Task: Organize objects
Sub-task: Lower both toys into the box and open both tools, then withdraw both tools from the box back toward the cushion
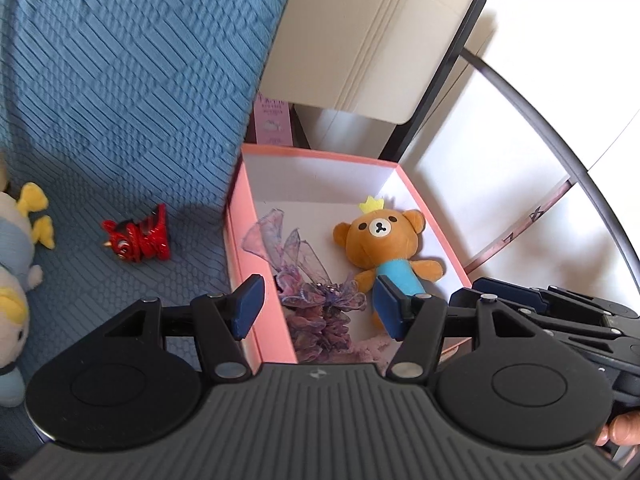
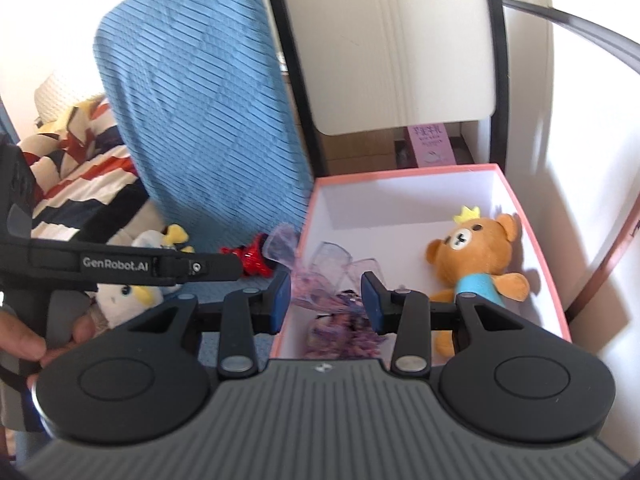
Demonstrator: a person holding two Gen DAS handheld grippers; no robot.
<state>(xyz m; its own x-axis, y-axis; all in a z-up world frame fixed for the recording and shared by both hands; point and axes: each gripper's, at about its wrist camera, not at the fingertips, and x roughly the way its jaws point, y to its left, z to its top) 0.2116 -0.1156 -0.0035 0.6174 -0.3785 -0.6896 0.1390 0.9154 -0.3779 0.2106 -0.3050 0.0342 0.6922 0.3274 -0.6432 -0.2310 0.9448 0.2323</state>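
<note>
A blue quilted cover (image 1: 120,80) lies over the seat and its upright cushion, and a pink box (image 1: 240,240) with white inner walls stands against its edge. Behind the box are a cream panel (image 1: 360,32) and a small pink carton (image 1: 272,120).

One bear (image 1: 384,240) in a blue shirt and yellow crown lies in the box at the right. One bunch of purple gauzy ribbon (image 1: 304,280) lies at the left of the box. One red toy (image 1: 138,236) sits on the cover just outside the box.

The left gripper (image 1: 318,306) hangs over the box, its blue pads well apart with nothing clamped. The right gripper (image 2: 326,306) hangs over the ribbon, its pads apart and holding nothing.

Only the left view shows two pale plush toys (image 1: 16,248) clearly. Only the right view shows striped fabric (image 2: 72,176), a white hat (image 2: 60,96) and a hand (image 2: 24,340) on the other tool's handle.
</note>
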